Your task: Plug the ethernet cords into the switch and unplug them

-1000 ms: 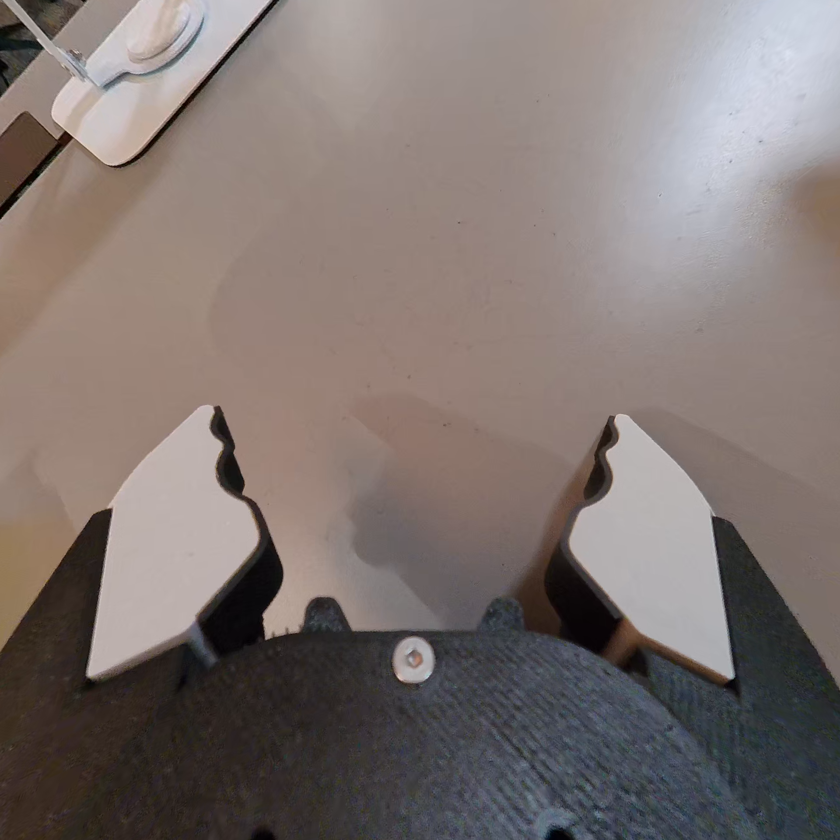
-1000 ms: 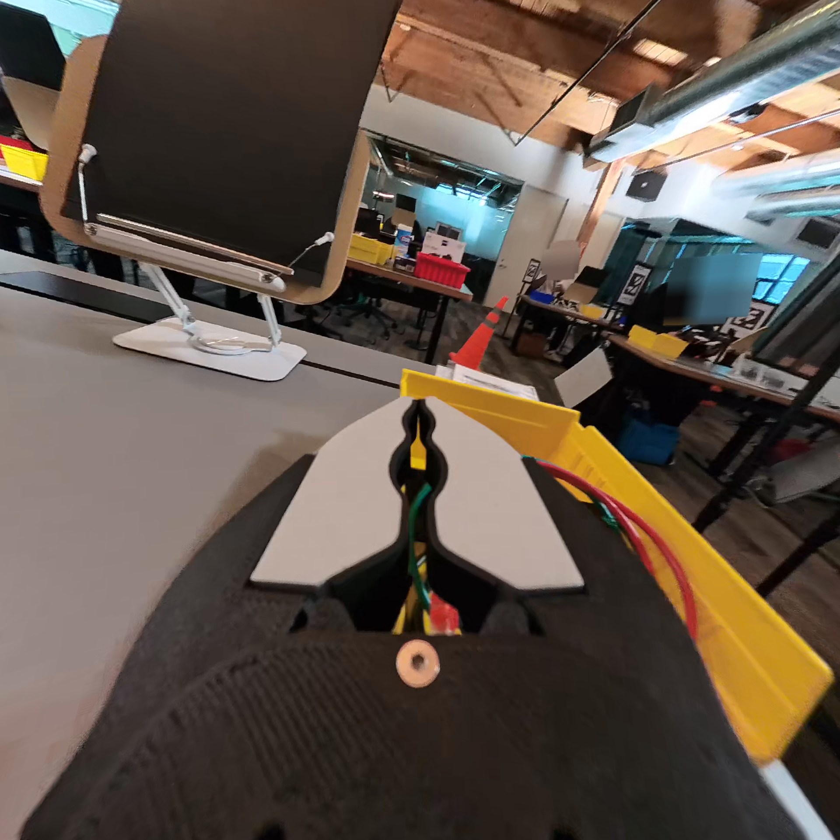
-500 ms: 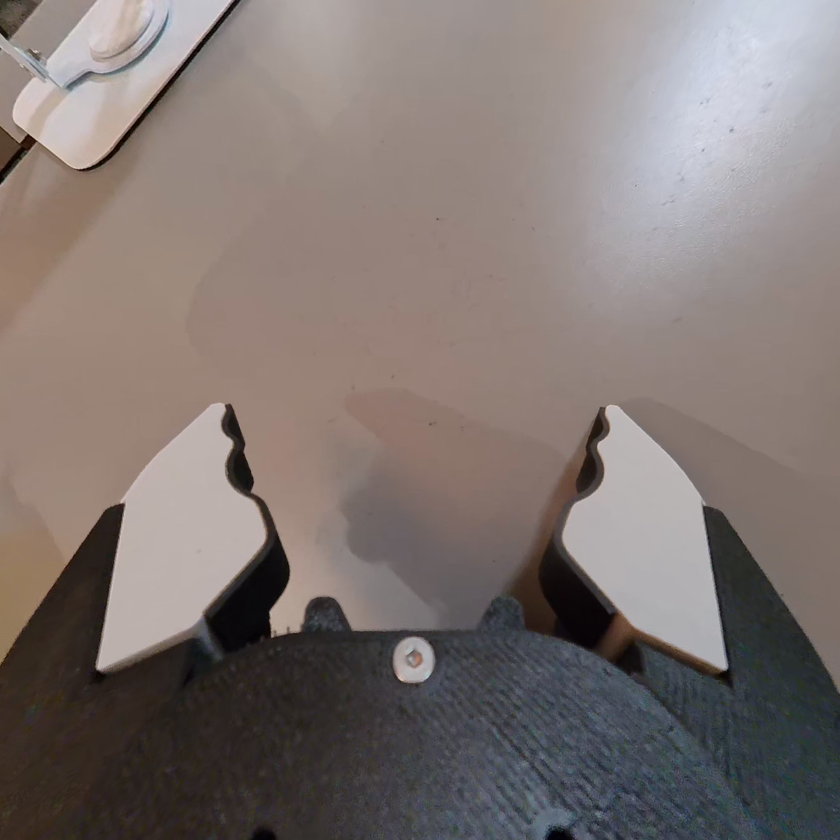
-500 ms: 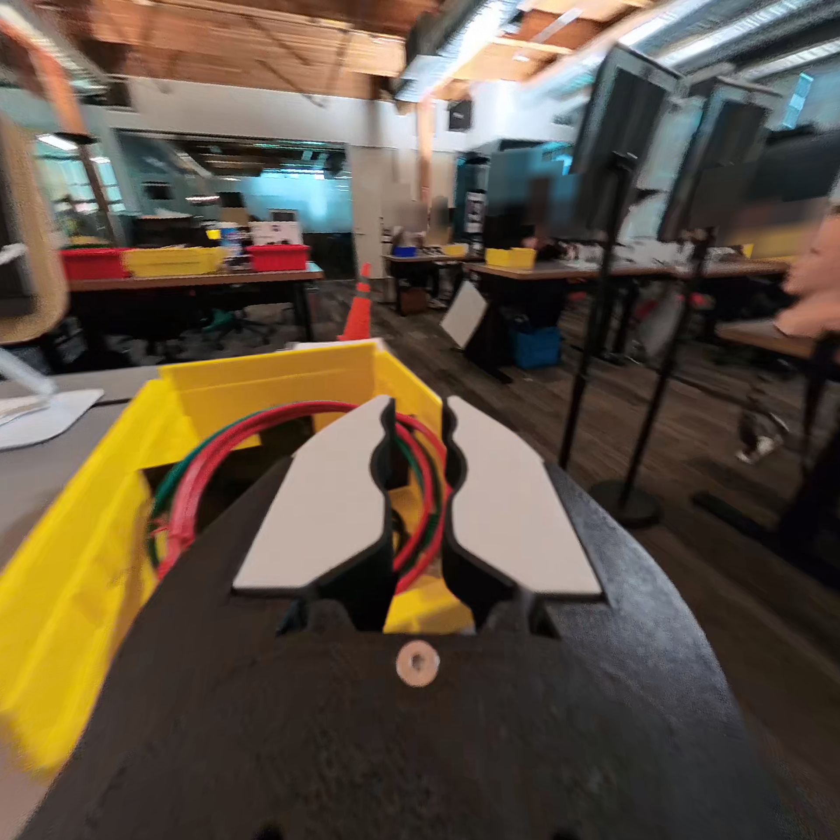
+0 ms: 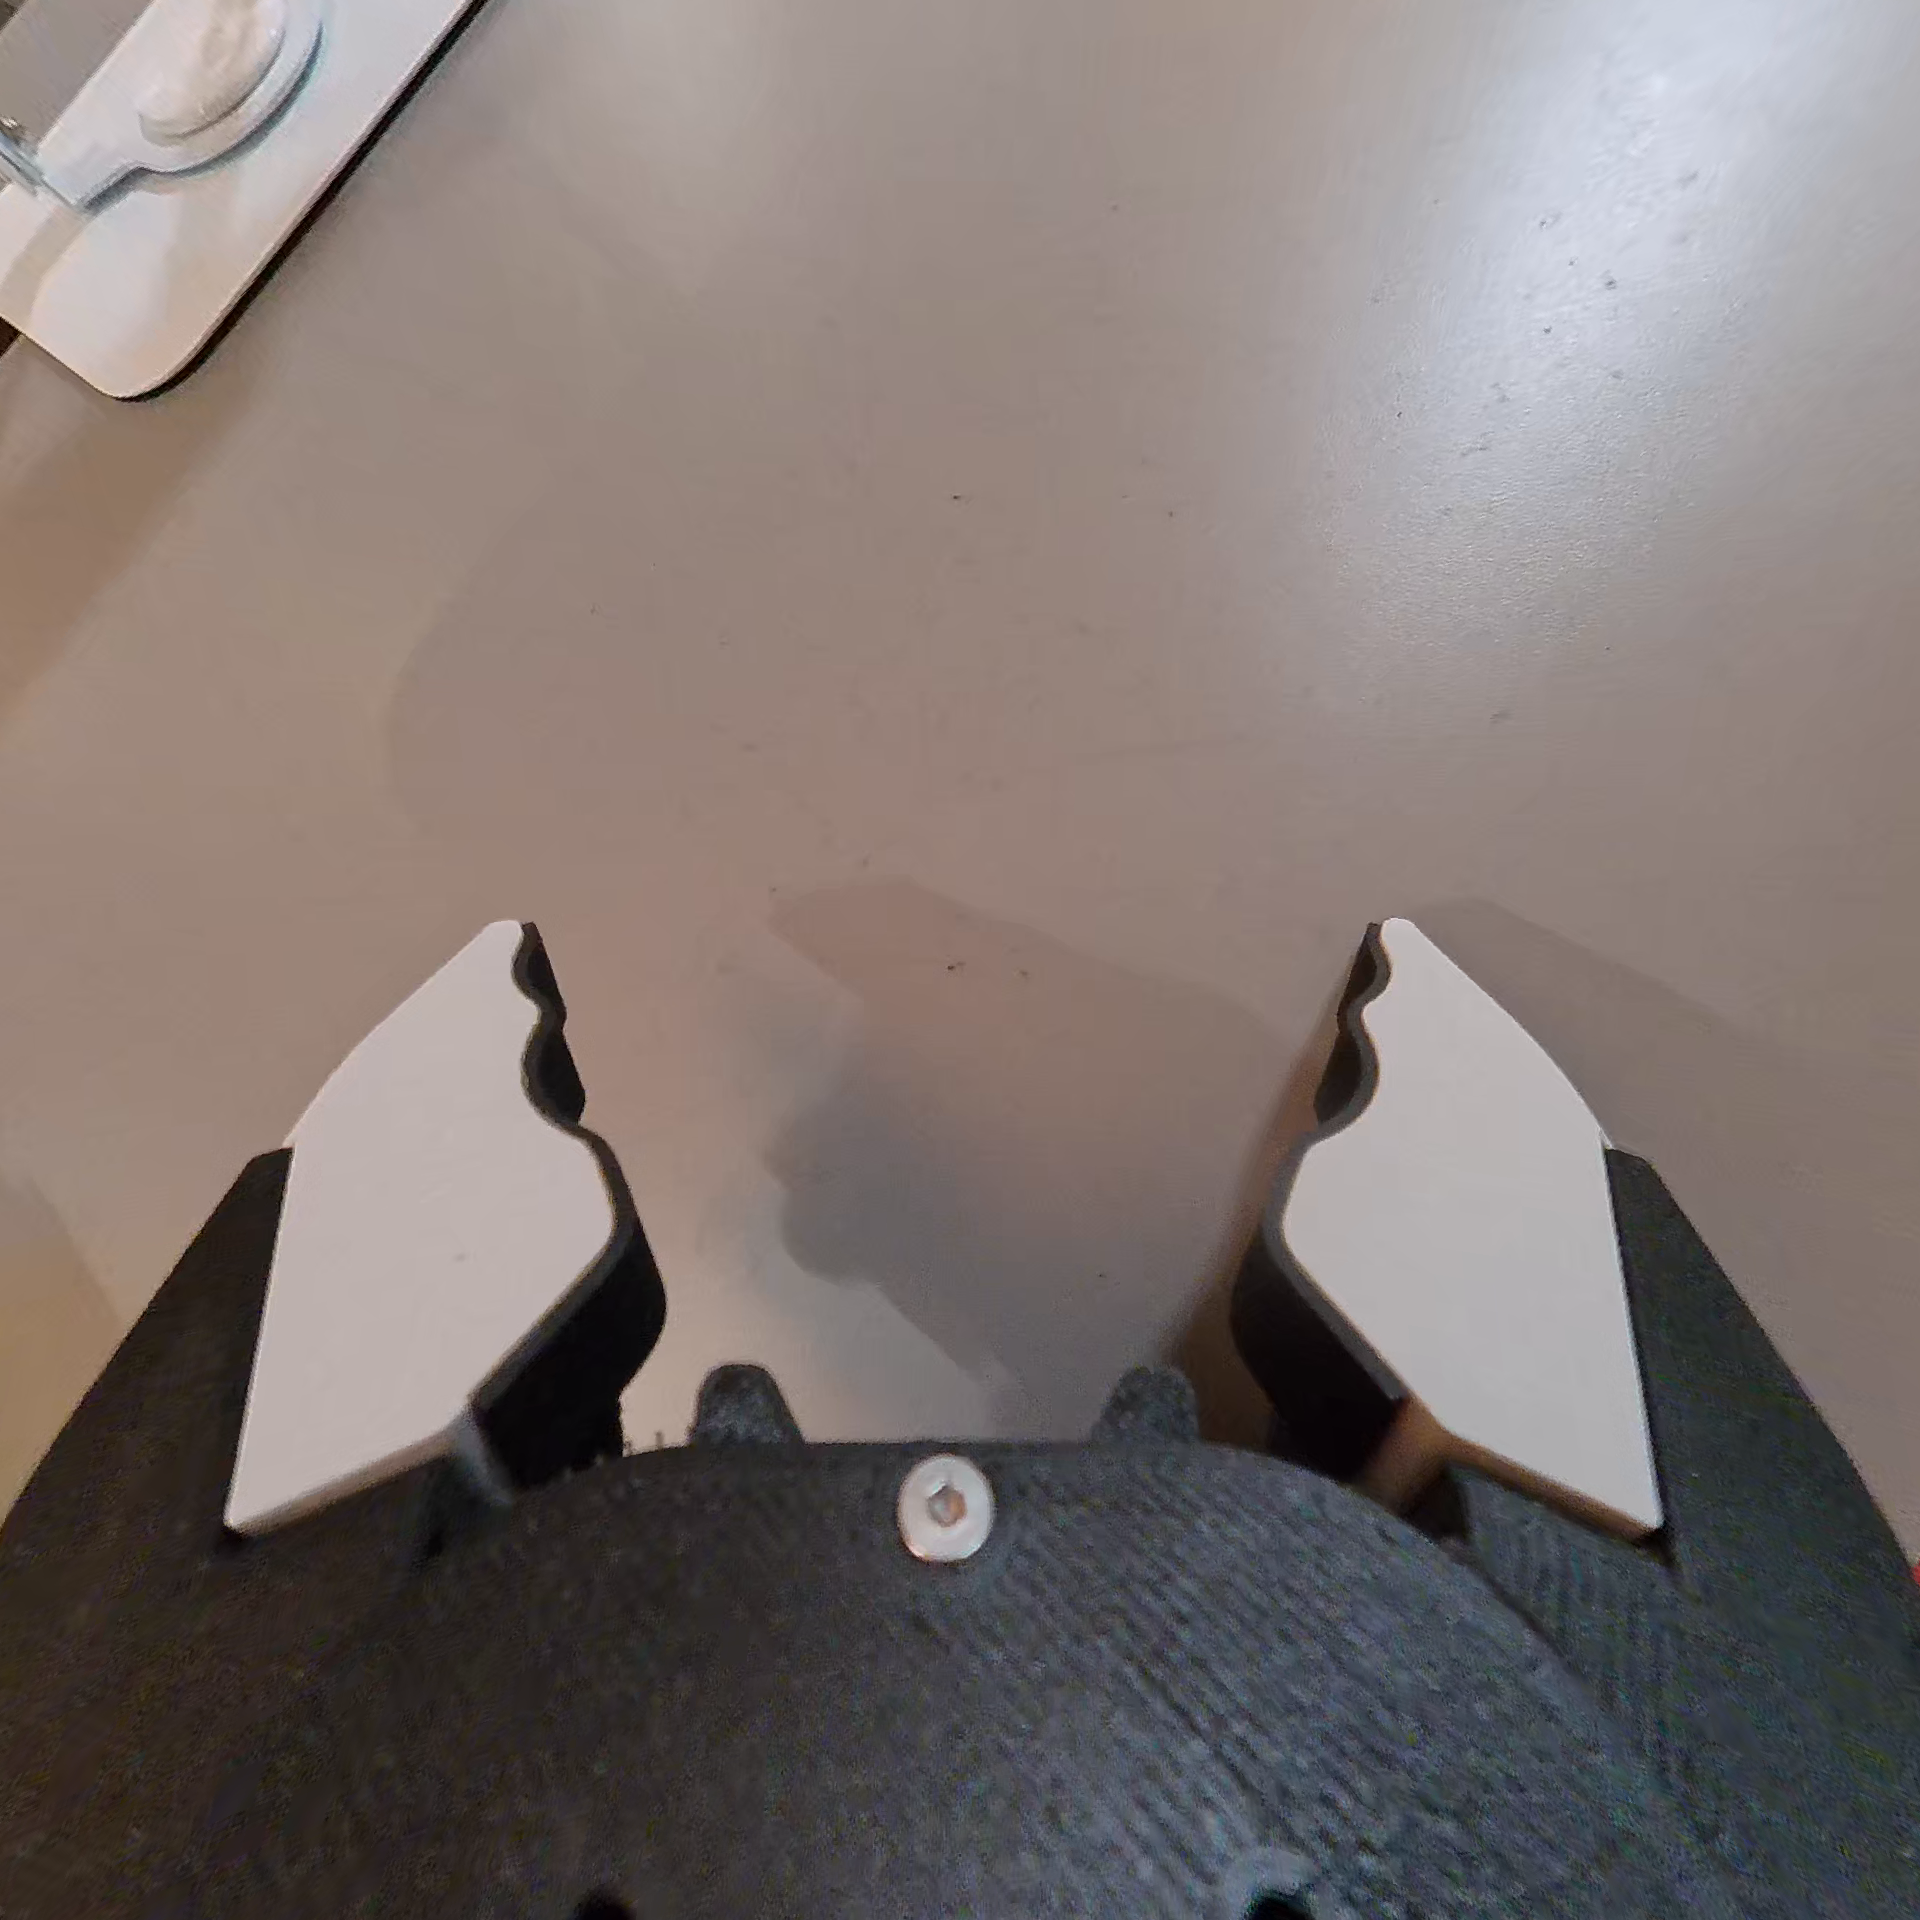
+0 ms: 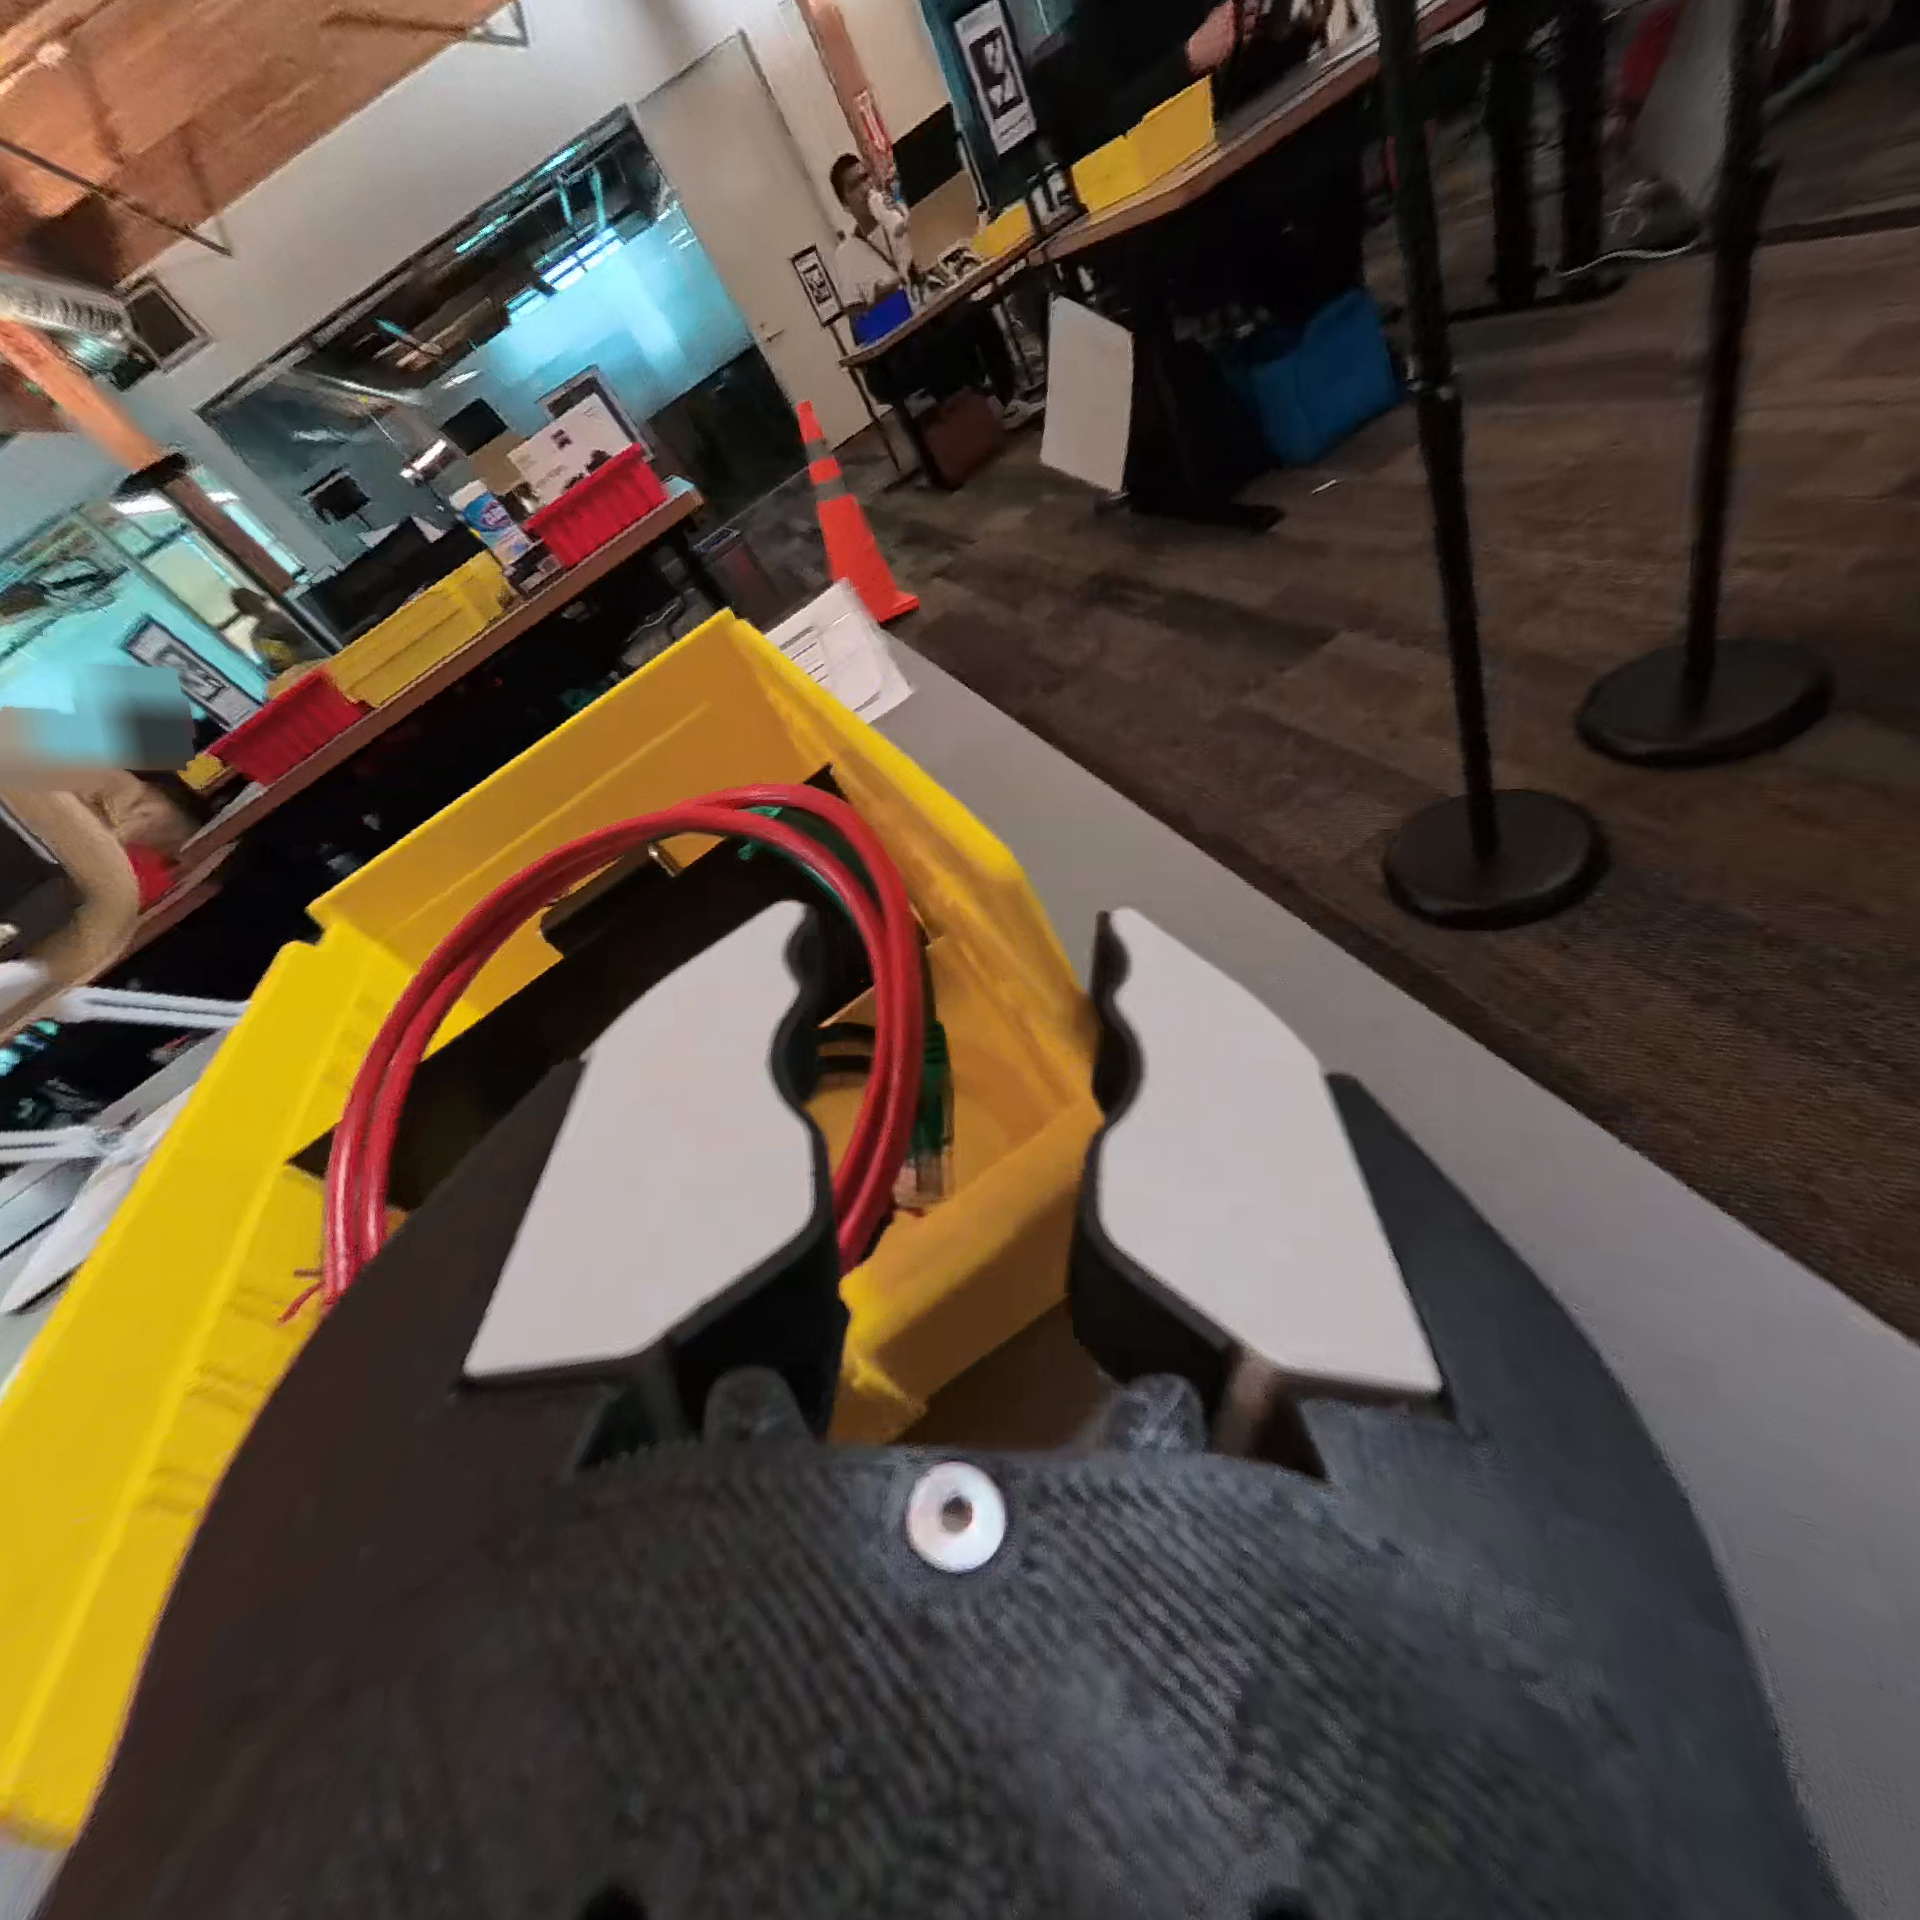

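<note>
In the right wrist view a yellow bin (image 6: 187, 1236) stands on the grey table and holds a looped red ethernet cord (image 6: 457, 997) and a green ethernet cord (image 6: 932, 1091) whose plug hangs down inside. My right gripper (image 6: 951, 930) is open and empty, just above the bin's near right corner, with the cords showing between its fingers. My left gripper (image 5: 951, 930) is wide open and empty above the bare grey table (image 5: 1039, 520). No switch is in view.
A white stand base (image 5: 177, 177) lies at the table's far left in the left wrist view. The table's right edge (image 6: 1299, 966) runs close past the bin. Beyond it are carpet, black pole stands (image 6: 1486, 852), an orange cone (image 6: 847, 520) and other tables with bins.
My right gripper has swung right over the yellow bin and tilted, and its jaws have gone from shut to open. My left gripper has drifted slightly and stayed open.
</note>
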Action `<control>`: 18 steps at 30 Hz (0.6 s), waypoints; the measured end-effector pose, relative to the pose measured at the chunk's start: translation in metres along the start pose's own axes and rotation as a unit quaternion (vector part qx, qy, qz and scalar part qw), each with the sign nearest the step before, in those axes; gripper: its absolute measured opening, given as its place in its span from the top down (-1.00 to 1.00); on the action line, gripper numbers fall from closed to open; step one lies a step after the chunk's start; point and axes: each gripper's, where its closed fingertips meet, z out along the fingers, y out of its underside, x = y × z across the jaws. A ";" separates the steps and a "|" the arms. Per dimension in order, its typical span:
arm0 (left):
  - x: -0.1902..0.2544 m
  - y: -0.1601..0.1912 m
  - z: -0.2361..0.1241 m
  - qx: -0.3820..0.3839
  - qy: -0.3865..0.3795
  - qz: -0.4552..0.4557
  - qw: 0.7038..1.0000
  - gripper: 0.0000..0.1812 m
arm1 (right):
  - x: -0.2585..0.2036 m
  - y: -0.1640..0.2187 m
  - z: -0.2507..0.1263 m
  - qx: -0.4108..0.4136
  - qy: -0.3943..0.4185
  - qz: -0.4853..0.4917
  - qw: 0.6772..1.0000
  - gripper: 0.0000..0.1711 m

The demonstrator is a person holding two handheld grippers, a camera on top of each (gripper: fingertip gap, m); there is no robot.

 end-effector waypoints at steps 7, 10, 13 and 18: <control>0.001 0.001 0.001 -0.004 0.006 -0.002 1.000 -0.52 | -0.055 0.028 -0.018 -0.094 -0.178 0.049 0.978 0.81; 0.001 0.001 0.001 -0.007 0.010 -0.005 1.000 -0.52 | -0.083 0.041 -0.015 -0.119 -0.209 -0.003 0.971 0.76; 0.001 0.002 0.001 -0.007 0.011 -0.005 1.000 -0.52 | -0.089 0.038 -0.006 -0.088 -0.166 -0.071 0.980 0.43; 0.002 0.002 0.001 -0.007 0.016 -0.004 1.000 -0.50 | -0.084 0.039 0.009 -0.060 -0.112 -0.149 0.981 0.11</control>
